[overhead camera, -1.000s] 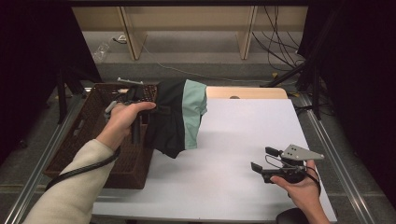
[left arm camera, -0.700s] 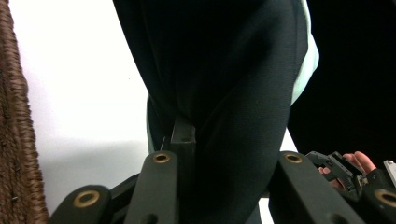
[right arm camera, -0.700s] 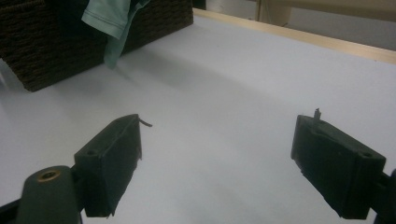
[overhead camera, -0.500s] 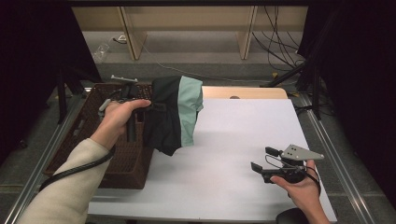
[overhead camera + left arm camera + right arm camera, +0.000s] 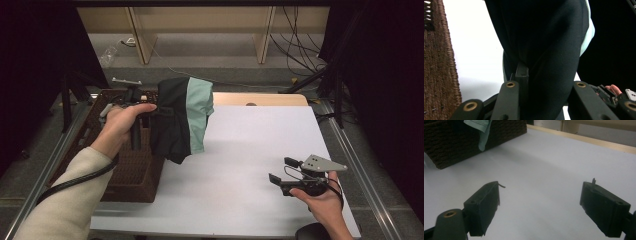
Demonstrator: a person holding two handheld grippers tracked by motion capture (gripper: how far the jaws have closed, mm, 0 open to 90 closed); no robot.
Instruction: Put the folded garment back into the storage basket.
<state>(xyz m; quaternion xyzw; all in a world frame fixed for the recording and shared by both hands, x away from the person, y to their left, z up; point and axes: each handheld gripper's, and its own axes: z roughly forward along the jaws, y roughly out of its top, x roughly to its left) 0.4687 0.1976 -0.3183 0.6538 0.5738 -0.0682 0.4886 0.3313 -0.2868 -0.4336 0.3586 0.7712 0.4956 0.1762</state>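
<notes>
A black and mint-green garment (image 5: pixel 180 117) hangs in the air over the right edge of a dark wicker basket (image 5: pixel 127 182) at the table's left. My left gripper (image 5: pixel 152 107) is shut on the garment's top, and the cloth drapes down past the basket onto the white table (image 5: pixel 250 150). In the left gripper view the black fabric (image 5: pixel 544 50) bunches between the jaws of the left gripper (image 5: pixel 541 82). My right gripper (image 5: pixel 281 170) rests low near the front right of the table, open with nothing between its fingers. The right gripper view has the right gripper (image 5: pixel 541 202) spread wide over bare table.
A wooden strip (image 5: pixel 260 99) borders the table's far edge. Metal rails run along both sides. Cables (image 5: pixel 300 50) and shelf legs stand on the floor behind. The basket (image 5: pixel 461 140) and a mint cloth end (image 5: pixel 481 130) lie ahead of the right gripper.
My left hand has lifted the garment slightly and drawn a little to the left over the basket. The right gripper has stayed where it was.
</notes>
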